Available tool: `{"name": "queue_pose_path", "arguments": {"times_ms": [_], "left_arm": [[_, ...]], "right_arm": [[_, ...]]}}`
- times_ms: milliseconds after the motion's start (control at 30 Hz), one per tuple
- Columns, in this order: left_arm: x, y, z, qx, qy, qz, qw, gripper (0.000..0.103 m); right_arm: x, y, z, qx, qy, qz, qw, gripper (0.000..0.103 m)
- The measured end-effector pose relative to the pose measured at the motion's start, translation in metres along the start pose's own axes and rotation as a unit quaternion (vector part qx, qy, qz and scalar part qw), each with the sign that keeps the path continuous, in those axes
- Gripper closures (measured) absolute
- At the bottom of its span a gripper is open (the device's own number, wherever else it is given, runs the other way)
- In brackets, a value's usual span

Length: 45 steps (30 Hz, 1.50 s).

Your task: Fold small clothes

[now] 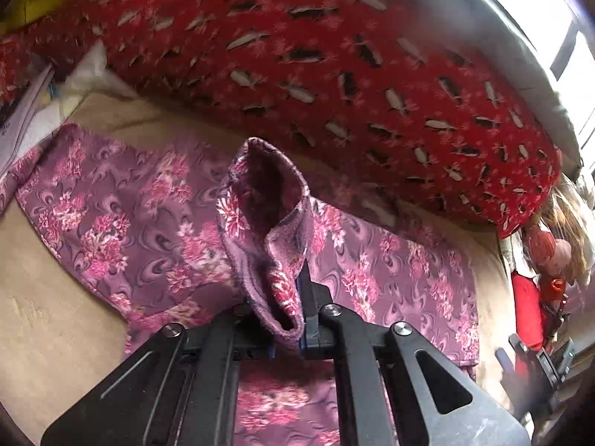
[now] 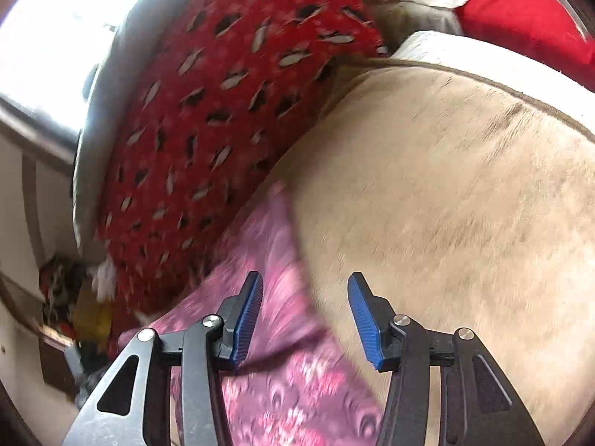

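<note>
Left wrist view: left hand-held gripper closed on a bunched fold of the purple floral garment. The pinched part, a hemmed edge rolled into an open tube, stands up from the jaws at frame centre, its paler inside showing. The right finger is pressed flat against the cloth; the left one is hidden behind the fold.

The rest of the garment lies spread on the beige sofa seat, running from middle left across to lower right and passing under the gripper frame at bottom centre. Pattern: pink flower clusters on a mauve swirl ground.

Behind it, filling the upper half of the frame, a red cushion with black and white leaf marks, set along the back of the seat. Papers at the left edge, partly cut off. A yellow item at upper left, too blurred to name. Bright window at upper right. Red and orange clutter at the right edge, not identifiable.

Right wrist view, motion-blurred: right hand-held gripper with jaws wide apart and nothing between them. Blue ribbed pads face each other across the gap. The left finger sits over the garment, which runs from bottom centre up toward the cushion; whether it touches the cloth I cannot tell. The right finger is over bare seat. Red cushion at upper left, window glare beyond it. A plain red cloth at upper right.
</note>
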<state>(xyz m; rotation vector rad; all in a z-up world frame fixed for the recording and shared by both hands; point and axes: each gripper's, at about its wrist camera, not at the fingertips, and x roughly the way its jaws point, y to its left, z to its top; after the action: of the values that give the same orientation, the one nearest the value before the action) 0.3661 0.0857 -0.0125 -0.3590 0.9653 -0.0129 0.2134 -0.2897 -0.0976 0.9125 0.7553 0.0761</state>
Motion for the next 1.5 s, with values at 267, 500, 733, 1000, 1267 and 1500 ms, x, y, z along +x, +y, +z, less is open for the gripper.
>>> {"name": "queue_pose_path", "arguments": {"times_ms": [267,500,733,1000,1267,1500], "left_arm": [[0.031,0.006,-0.013,-0.011,0.071,-0.008,0.9974,0.096],[0.05,0.022,-0.035,0.014,0.118,0.006,0.9929,0.067],[-0.006,0.04,-0.027,-0.05,0.045,-0.058,0.9961,0.069],[0.038,0.026,-0.037,0.019,0.085,0.005,0.9962,0.067],[-0.016,0.12,0.002,-0.072,0.039,-0.018,0.9965,0.058],[-0.051,0.272,0.033,-0.203,0.018,0.067,0.9768,0.058]], "right_arm": [[0.08,0.028,-0.01,-0.085,0.118,-0.013,0.989,0.095],[0.063,0.007,-0.006,-0.122,0.059,-0.084,0.987,0.103],[0.023,0.045,-0.007,-0.129,0.001,-0.012,0.992,0.095],[0.094,0.094,-0.083,-0.232,0.108,-0.084,0.963,0.083],[0.129,0.191,-0.127,-0.281,0.113,0.021,0.953,0.074],[0.202,0.216,-0.214,-0.328,0.174,0.052,0.927,0.067]]}}
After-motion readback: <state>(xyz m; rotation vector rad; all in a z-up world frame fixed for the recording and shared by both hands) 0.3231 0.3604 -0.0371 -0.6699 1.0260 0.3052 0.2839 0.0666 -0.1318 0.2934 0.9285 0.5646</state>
